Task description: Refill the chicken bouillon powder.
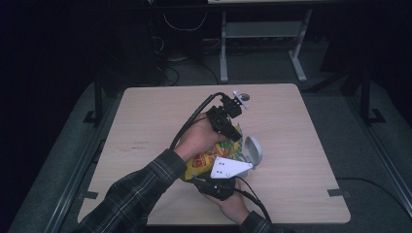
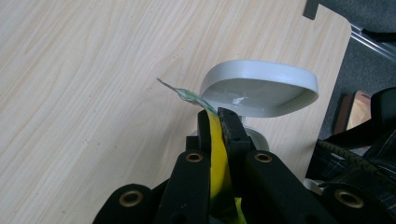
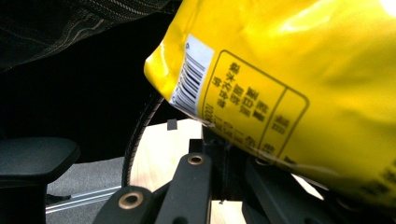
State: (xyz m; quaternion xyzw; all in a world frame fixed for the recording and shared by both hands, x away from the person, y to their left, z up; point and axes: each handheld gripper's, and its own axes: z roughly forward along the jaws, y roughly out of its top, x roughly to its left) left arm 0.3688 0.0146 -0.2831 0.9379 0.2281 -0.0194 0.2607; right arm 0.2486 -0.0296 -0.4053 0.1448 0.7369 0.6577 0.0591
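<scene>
A yellow snack bag (image 1: 210, 156) with red and orange print hangs above the middle of the table, between both grippers. My left gripper (image 1: 236, 135) grips its top from above, and in the left gripper view the jaws (image 2: 217, 116) are shut on the bag's yellow edge (image 2: 215, 158), with a clear seam sticking out beyond them. My right gripper (image 1: 200, 177), with a grey plate on top, reaches the bag's lower end from the near side. In the right gripper view the bag (image 3: 289, 79) shows a barcode, and its bottom seam sits in the closed jaws (image 3: 222, 149).
A pale grey round container (image 1: 253, 151) with its lid raised (image 2: 261, 86) stands on the wooden table (image 1: 145, 121) just right of the bag. A sleeved forearm crosses the near left of the table. The table's right edge (image 2: 343, 51) lies beyond the container.
</scene>
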